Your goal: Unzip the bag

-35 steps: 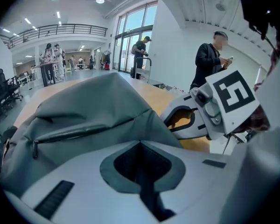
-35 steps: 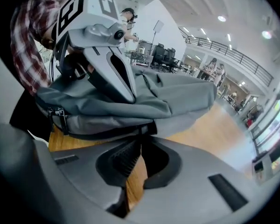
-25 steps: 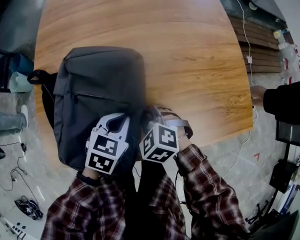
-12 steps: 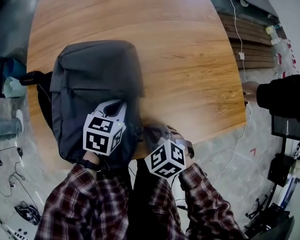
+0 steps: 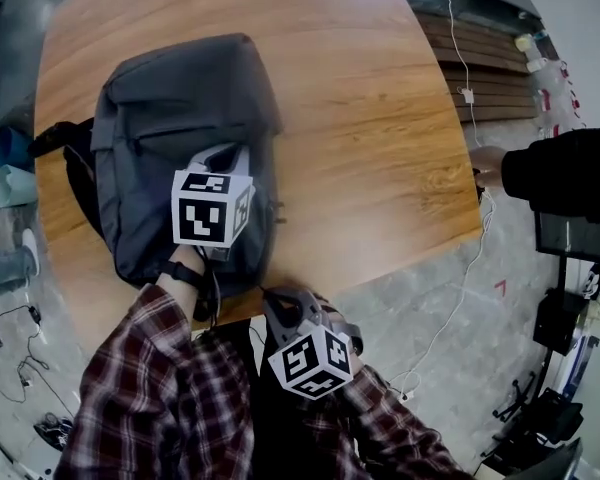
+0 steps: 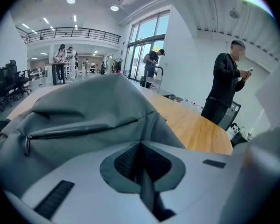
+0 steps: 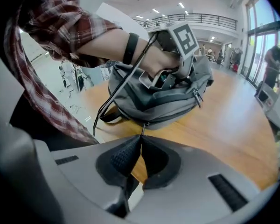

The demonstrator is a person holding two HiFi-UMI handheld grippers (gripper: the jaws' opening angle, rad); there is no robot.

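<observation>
On a wooden table point(image 5: 380, 118) the grey bag point(image 5: 170, 118) is laid flat by the near left corner, its long axis run from near edge to far. It is pressed down by the left gripper point(image 6: 140, 148), jaws closed, apparently against sliding. The zip pull point(image 7: 142, 129) is clamped in the right gripper point(image 7: 141, 141) just off the table's near edge.

Whether fabric of the bag point(image 6: 93, 106) is caught between the closed pads of the left gripper point(image 6: 140, 146) cannot be told. The zipper pull point(image 7: 142, 129) (thin, barely resolved) is lost at the right gripper's point(image 7: 141, 139) tips. A bystander's sleeve point(image 5: 570, 173) is cut by the edge.
</observation>
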